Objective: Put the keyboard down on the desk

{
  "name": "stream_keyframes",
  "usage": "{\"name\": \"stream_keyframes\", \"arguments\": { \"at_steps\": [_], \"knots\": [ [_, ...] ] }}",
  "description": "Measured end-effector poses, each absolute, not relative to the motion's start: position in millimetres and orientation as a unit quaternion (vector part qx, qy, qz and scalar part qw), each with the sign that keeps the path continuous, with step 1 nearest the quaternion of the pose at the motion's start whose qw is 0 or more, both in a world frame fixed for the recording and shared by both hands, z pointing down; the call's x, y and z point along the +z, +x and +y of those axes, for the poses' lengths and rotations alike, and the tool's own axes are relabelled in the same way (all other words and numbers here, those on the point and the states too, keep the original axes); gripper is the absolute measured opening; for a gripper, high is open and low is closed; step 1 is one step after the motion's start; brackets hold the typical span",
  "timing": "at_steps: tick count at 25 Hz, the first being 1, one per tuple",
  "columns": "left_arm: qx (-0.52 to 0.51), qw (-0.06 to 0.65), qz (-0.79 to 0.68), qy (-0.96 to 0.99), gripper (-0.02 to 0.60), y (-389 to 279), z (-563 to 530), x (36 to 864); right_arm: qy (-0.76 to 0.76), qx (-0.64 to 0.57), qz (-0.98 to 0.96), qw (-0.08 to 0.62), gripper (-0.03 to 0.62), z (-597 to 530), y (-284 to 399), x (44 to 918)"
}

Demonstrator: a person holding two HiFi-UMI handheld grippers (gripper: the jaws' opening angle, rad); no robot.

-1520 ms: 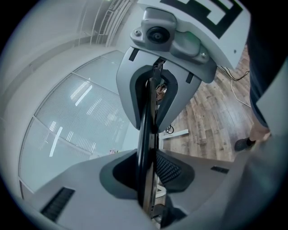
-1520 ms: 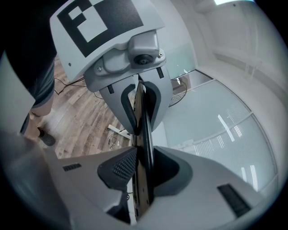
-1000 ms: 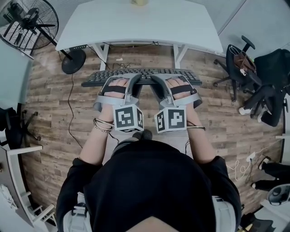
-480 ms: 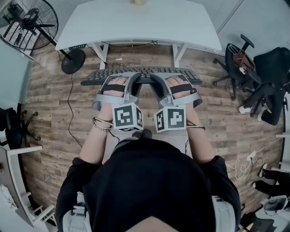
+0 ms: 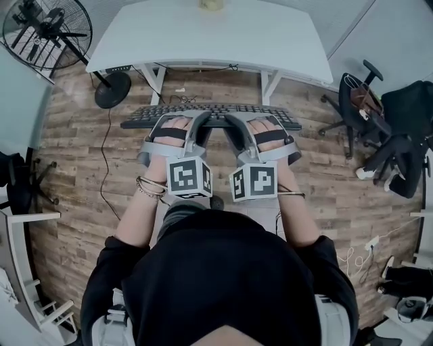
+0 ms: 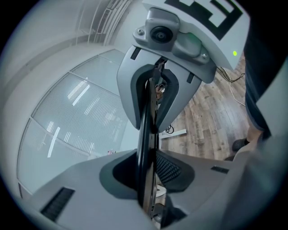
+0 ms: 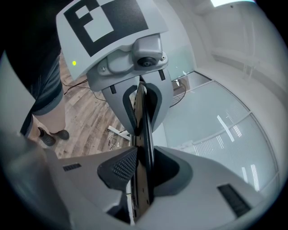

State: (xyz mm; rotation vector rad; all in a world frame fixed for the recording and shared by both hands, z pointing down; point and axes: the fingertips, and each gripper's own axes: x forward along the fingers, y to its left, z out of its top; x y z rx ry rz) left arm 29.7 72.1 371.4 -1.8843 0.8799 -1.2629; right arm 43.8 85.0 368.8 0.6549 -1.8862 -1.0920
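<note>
The keyboard (image 5: 211, 115) hangs level in the air over the wooden floor (image 5: 74, 155). It is just short of the white desk (image 5: 210, 37) and does not touch it.

You carry it near the middle of its length, with one tool on each side. This shares the load and stops either end from dipping.

- **Left gripper (image 5: 201, 126):** The jaws are pinched on the board. The left gripper view shows the board as a thin dark slab, edge-on between the ribbed pads.
- **Right gripper (image 5: 234, 126):** It is clamped on the board in the same way.

The set-down is not yet done, because the desk top lies ahead of the board. The desk top appears bare except for one small pale object (image 5: 210, 3) at its far edge, which the frame cuts off.

Your hands and the tool bodies cover the middle key rows. If the keyboard has a cable, you cannot tell it apart from the cables (image 5: 179, 91) on the floor under the desk.
</note>
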Motion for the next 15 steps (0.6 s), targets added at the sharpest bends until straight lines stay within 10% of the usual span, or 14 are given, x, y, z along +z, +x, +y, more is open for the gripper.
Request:
{"name": "stream_keyframes", "arguments": {
  "at_steps": [15],
  "knots": [
    [-0.486,0.347,0.349,-0.722,0.115,17.2,26.0,370.4,0.255,-0.446,-0.752,0.412,0.104,38.9,31.3,367.5]
  ]
}}
